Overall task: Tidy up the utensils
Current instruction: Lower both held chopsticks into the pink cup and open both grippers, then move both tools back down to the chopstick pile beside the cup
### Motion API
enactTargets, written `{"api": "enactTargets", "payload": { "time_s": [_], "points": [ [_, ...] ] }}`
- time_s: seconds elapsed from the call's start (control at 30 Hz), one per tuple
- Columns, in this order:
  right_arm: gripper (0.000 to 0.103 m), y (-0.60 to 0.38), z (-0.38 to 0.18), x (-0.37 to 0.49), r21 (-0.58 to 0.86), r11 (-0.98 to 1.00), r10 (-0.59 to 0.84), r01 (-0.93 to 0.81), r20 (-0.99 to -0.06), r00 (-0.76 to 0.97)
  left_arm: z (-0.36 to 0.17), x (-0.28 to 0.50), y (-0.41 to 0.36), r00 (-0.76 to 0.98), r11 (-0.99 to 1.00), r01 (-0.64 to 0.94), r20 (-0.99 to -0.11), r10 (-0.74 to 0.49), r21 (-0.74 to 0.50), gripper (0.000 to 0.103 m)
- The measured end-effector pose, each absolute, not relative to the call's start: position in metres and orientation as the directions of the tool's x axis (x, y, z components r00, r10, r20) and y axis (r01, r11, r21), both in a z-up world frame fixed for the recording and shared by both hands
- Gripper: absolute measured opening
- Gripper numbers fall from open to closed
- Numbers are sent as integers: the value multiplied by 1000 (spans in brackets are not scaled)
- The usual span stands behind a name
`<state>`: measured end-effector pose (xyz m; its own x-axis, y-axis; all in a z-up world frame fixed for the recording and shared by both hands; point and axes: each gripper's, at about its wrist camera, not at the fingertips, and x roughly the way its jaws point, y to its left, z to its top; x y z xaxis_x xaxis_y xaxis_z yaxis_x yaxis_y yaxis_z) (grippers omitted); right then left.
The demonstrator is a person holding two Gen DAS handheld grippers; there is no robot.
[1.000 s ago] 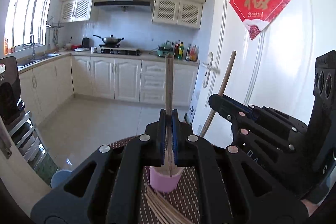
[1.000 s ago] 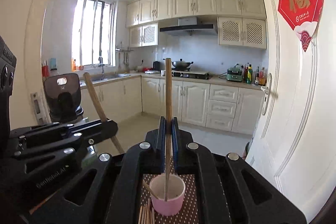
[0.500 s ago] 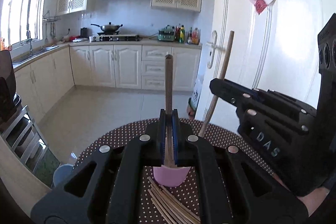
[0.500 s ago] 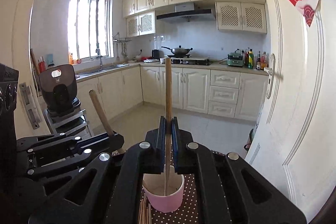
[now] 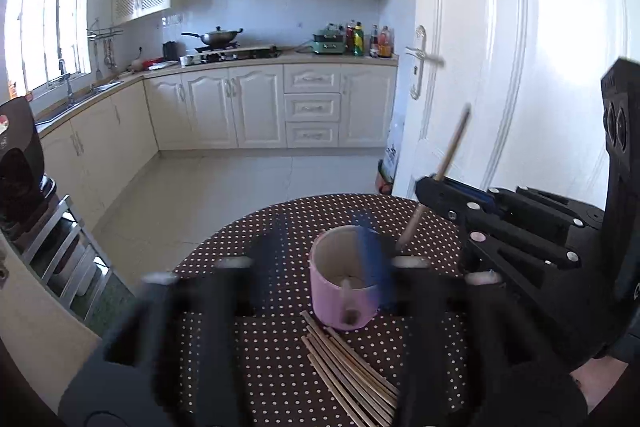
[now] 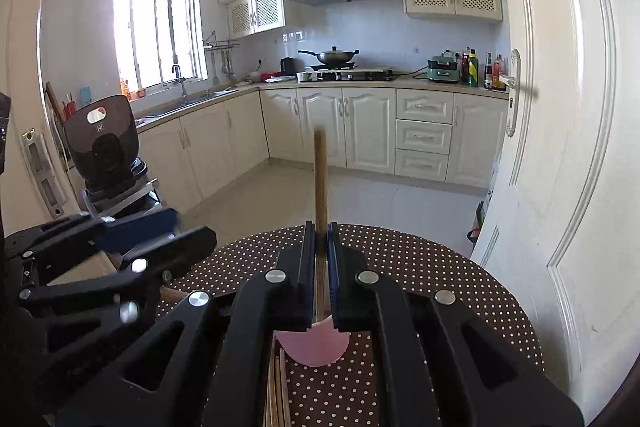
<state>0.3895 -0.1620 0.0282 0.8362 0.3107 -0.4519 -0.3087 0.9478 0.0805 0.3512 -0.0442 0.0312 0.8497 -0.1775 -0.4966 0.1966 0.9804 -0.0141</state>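
Observation:
A pink cup [image 5: 343, 281] stands on the round dotted table [image 5: 280, 227]. My left gripper [image 5: 320, 259] is blurred, its jaws spread wide around the cup and empty. A chopstick tip lies inside the cup. My right gripper [image 6: 320, 259] is shut on an upright wooden chopstick [image 6: 320, 179] just over the cup [image 6: 314, 347]. In the left wrist view the right gripper [image 5: 424, 187] holds that chopstick [image 5: 452, 147] tilted beside the cup's right rim. Several loose chopsticks [image 5: 348, 367] lie in front of the cup.
A white door [image 5: 520, 107] stands close on the right. A black appliance on a metal rack [image 6: 104, 155] stands left of the table. Kitchen cabinets and a stove [image 6: 348, 67] are far behind.
My left gripper has opened and let its chopstick drop into the pink cup. Both grippers have tilted down toward the table. The right gripper still holds its chopstick.

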Motion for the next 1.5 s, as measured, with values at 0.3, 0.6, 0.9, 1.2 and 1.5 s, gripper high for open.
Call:
{"api": "enactTargets", "payload": {
  "time_s": [0.3,0.6,0.9,1.2,1.5],
  "points": [
    [27,-167,36,377,84,952,301,-295,-456,838,39,337,-33,852,986,169,-501,-150,-8,64],
    [37,-171,44,348,49,948,300,-314,-459,836,36,308,-23,836,985,172,-531,-137,18,70],
    [39,-168,16,331,38,936,312,-349,-543,780,6,290,-12,734,980,197,-658,-167,-29,71],
    [42,-164,-37,337,95,923,327,-372,-705,630,-54,296,-15,539,978,181,-822,-185,-102,70],
    [48,-164,-68,343,139,922,330,-361,-770,546,-112,313,-29,365,975,143,-906,-212,-170,51]
  ]
}}
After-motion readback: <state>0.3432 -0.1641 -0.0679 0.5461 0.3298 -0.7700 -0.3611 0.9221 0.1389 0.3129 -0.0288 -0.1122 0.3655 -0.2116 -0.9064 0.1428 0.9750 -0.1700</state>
